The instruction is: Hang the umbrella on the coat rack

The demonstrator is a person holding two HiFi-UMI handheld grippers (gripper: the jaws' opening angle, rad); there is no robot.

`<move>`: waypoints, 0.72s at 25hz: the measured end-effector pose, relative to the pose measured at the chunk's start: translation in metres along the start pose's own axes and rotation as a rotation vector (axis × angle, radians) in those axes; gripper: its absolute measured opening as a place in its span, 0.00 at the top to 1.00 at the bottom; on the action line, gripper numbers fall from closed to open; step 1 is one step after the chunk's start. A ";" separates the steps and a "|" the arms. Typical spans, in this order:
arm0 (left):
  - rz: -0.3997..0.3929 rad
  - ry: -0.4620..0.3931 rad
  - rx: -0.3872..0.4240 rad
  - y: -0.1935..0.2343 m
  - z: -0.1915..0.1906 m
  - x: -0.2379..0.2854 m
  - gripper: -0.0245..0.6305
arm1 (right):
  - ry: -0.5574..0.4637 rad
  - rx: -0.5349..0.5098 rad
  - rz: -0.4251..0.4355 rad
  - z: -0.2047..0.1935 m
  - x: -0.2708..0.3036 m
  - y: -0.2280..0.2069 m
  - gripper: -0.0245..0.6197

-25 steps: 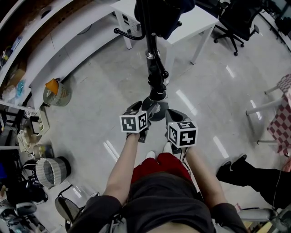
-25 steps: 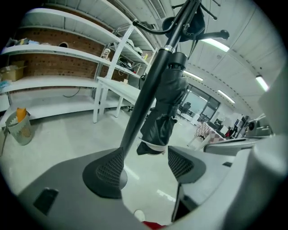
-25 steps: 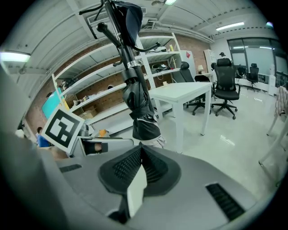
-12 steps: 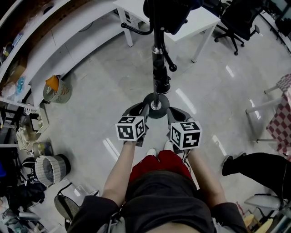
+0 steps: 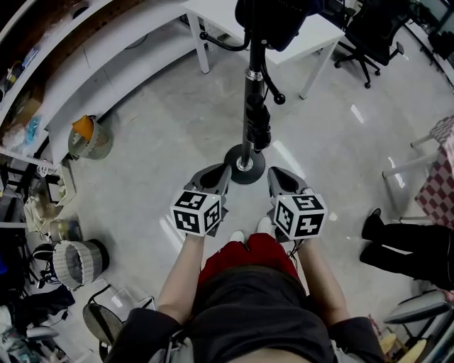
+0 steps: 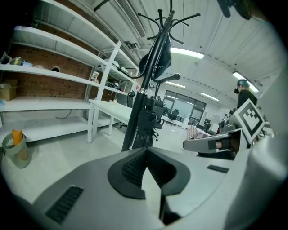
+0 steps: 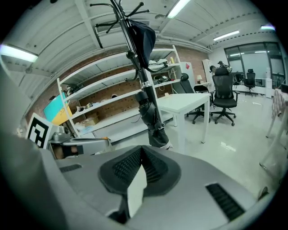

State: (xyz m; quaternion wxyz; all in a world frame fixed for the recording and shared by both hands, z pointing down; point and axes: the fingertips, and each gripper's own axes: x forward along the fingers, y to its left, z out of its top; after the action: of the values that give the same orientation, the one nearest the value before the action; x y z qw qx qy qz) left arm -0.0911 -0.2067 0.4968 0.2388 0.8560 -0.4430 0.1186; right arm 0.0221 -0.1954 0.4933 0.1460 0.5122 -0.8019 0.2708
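Note:
The black coat rack (image 5: 251, 78) stands on its round base (image 5: 245, 168) straight ahead. A folded black umbrella (image 5: 258, 120) hangs against its pole, also seen in the left gripper view as the umbrella (image 6: 146, 117) and in the right gripper view as the umbrella (image 7: 151, 114). My left gripper (image 5: 216, 173) has just been closing and is shut with nothing between its jaws. My right gripper (image 5: 281, 179) is shut and empty too. Both point at the rack from a short way off and touch nothing.
A dark bag (image 5: 273, 20) hangs high on the rack. Behind it stand a white table (image 5: 316, 32) and an office chair (image 5: 369, 32). Shelving runs along the left, with a small fan (image 5: 89, 144) on the floor. A person's legs (image 5: 404, 248) are at the right.
Both grippers have risen and drawn back from the rack's base. The umbrella stays hanging on the pole. The person's legs at the right have shifted.

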 end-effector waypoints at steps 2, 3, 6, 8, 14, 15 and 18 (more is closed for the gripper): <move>0.000 -0.019 0.025 -0.004 0.007 -0.010 0.94 | -0.019 0.005 0.003 0.004 -0.006 0.004 0.93; 0.000 -0.029 0.037 -0.006 0.010 -0.016 0.94 | -0.029 0.005 0.004 0.005 -0.010 0.006 0.93; -0.002 -0.058 0.072 -0.013 0.021 -0.032 0.94 | -0.054 -0.009 0.006 0.010 -0.020 0.013 0.93; -0.006 -0.074 0.099 -0.017 0.027 -0.042 0.94 | -0.070 -0.019 0.009 0.011 -0.027 0.018 0.93; -0.028 -0.117 0.138 -0.032 0.041 -0.066 0.94 | -0.133 -0.028 0.035 0.022 -0.047 0.034 0.93; -0.030 -0.122 0.143 -0.034 0.042 -0.069 0.94 | -0.145 -0.029 0.041 0.025 -0.051 0.037 0.93; -0.028 -0.133 0.164 -0.039 0.047 -0.077 0.94 | -0.183 -0.039 0.056 0.035 -0.060 0.045 0.93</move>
State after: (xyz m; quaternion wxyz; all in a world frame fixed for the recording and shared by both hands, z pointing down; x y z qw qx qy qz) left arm -0.1039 -0.1576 0.4129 0.1396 0.8848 -0.4346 0.0939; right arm 0.0094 -0.1563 0.4211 0.0746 0.5093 -0.8309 0.2111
